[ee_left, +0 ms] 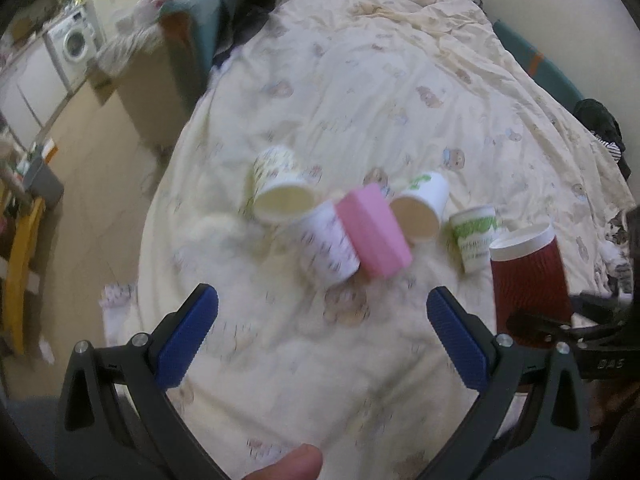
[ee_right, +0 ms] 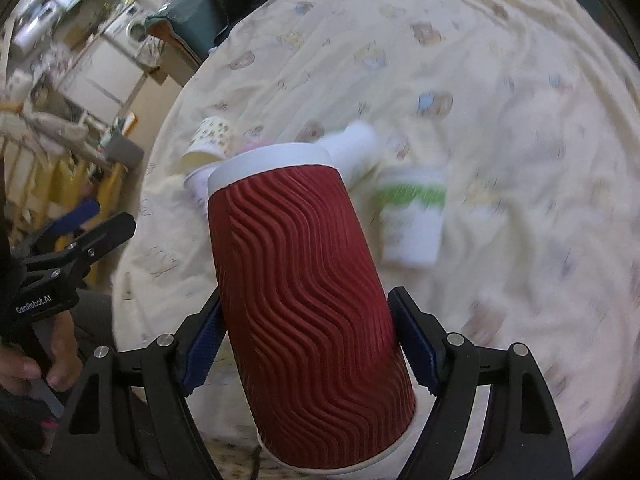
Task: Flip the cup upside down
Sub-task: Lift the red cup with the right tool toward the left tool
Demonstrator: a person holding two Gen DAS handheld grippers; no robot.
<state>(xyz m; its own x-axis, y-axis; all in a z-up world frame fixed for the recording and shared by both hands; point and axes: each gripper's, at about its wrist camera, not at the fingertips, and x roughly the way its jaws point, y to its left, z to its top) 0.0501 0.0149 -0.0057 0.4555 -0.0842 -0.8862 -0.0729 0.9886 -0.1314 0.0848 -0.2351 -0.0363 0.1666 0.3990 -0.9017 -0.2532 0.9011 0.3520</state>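
Note:
A dark red ribbed paper cup (ee_right: 308,300) with a white band at each end is clamped between the blue pads of my right gripper (ee_right: 308,344), held above the bed and tilted. It also shows at the right of the left wrist view (ee_left: 528,276). My left gripper (ee_left: 320,340) is open and empty above the bedspread, short of a cluster of cups. In that cluster lie a floral cup (ee_left: 280,192), a white patterned cup (ee_left: 330,248), a pink cup (ee_left: 376,232) and a green-print cup (ee_left: 420,208), all on their sides. A green-and-white cup (ee_left: 476,236) stands beside them.
A cream bedspread with bear prints (ee_left: 400,92) covers the bed. The bed's left edge drops to the floor (ee_left: 88,184). A chair with clothes (ee_left: 192,40), a washing machine (ee_left: 74,40) and a yellow frame (ee_left: 20,272) stand off to the left. My left gripper shows at the left of the right wrist view (ee_right: 80,232).

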